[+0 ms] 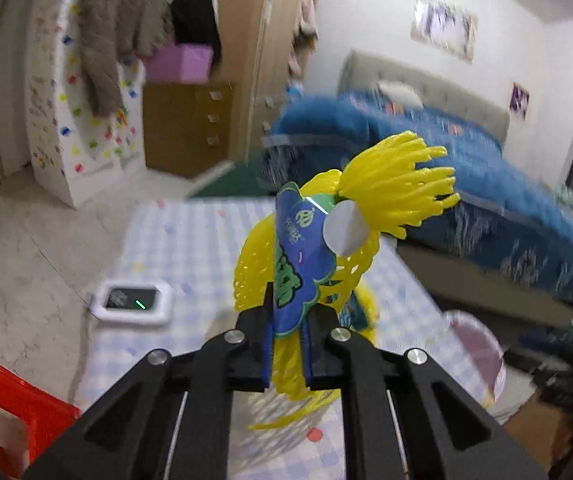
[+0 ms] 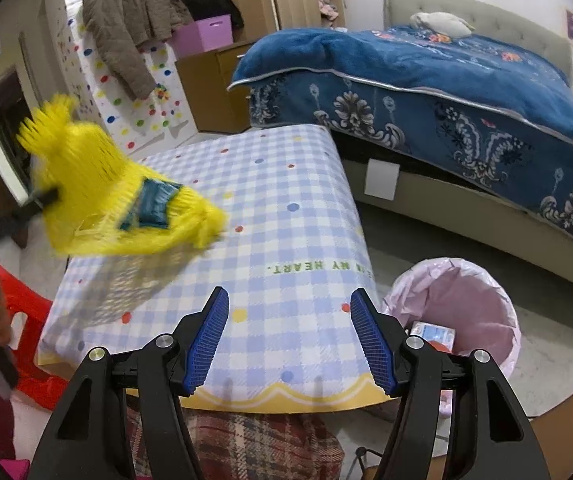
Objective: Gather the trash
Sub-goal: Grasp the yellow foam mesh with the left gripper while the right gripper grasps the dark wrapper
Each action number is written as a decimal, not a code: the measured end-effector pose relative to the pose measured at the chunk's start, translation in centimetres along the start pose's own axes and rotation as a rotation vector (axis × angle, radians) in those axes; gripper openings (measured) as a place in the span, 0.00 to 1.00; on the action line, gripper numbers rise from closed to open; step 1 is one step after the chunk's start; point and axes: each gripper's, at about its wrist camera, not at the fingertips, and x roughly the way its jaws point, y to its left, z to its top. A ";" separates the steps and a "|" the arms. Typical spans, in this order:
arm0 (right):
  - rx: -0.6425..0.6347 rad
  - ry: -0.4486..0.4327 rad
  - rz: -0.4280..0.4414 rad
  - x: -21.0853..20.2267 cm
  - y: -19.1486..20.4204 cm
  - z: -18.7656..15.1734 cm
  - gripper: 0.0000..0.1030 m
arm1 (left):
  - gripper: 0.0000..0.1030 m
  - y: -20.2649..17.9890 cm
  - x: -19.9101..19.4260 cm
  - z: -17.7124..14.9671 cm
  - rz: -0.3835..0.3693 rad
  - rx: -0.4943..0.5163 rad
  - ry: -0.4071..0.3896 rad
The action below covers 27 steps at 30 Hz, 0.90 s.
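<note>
My left gripper [image 1: 288, 320] is shut on a yellow plastic mesh bag [image 1: 390, 188] with a blue and green label [image 1: 298, 256], held up above the checked table [image 1: 182, 240]. In the right wrist view the same yellow mesh bag [image 2: 98, 200] hangs blurred above the table's left side [image 2: 286, 240], pinched by the left gripper's dark fingers [image 2: 42, 200]. My right gripper [image 2: 288, 340] is open and empty over the table's near edge. A bin with a pink liner [image 2: 470, 304] stands on the floor right of the table, with some packaging inside.
A bed with a blue blanket [image 2: 446, 72] lies behind the table. A red stool [image 2: 26, 320] stands at the left. A white scale-like device [image 1: 132, 300] lies on the floor. A wooden dresser [image 1: 186, 128] and hanging coats [image 2: 126, 20] stand at the back.
</note>
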 end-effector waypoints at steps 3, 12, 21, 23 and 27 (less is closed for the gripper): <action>-0.017 0.003 0.016 0.3 0.7 0.2 0.61 | 0.08 0.5 -1.7 0.5 0.009 0.000 -0.024; -0.123 -0.010 0.089 1.5 5.9 1.8 0.43 | 0.08 1.7 0.4 -3.3 -0.072 -0.090 0.087; -0.224 0.054 0.194 5.6 12.0 2.8 0.44 | 0.08 5.1 1.7 -7.5 -0.111 -0.210 0.173; -0.253 0.067 0.213 6.7 13.4 3.0 0.44 | 0.08 5.4 1.5 -7.7 -0.113 -0.221 0.170; -0.303 0.100 0.198 9.0 15.1 2.9 0.43 | 0.08 6.0 1.6 -8.0 -0.119 -0.241 0.173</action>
